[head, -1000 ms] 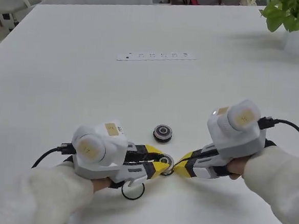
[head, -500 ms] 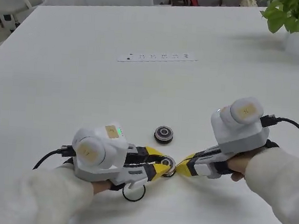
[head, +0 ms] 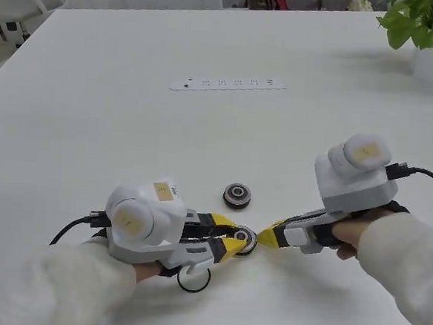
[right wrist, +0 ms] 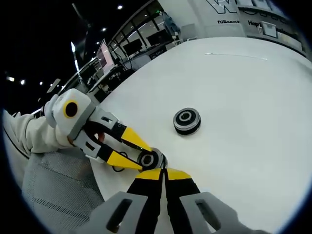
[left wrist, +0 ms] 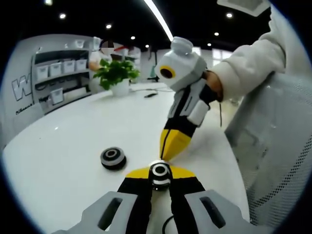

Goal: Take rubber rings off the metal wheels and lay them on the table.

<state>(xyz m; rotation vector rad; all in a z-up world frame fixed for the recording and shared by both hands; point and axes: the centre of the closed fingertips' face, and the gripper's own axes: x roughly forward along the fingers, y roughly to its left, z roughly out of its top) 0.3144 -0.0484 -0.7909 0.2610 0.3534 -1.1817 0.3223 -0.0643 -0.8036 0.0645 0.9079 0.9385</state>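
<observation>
My L claw (head: 233, 237) is clamped on a wheel (head: 244, 239), low at the near part of the table (head: 129, 141). Can't tell if the wheel rests on the top or is just off it. The wheel sits right btwn my yellow tips. My R claw (head: 267, 237) has its jaws drawn together to a point, & that point touches the wheel's rim. Can't tell if it has a bit of rubber pinched or is only pressed against it

Progress, as I judge it: approx a third
- Done: 1 ring (head: 193, 289) lies loose on the table, just beside & partly under my L claw
- In hand: the wheel in my L claw looks to have its black band on, so R needs to catch the edge & peel while L holds firm
- Not started: a 2nd wheel (head: 236, 194) lies flat on the table just beyond the claws, apart from both, black band on by the look of it

Count: 2 wheels (1 held, 1 on the table), 1 loose ring, prob 2 rings on wheels, 2 claws. Left to do: 2 rings, I reckon
</observation>
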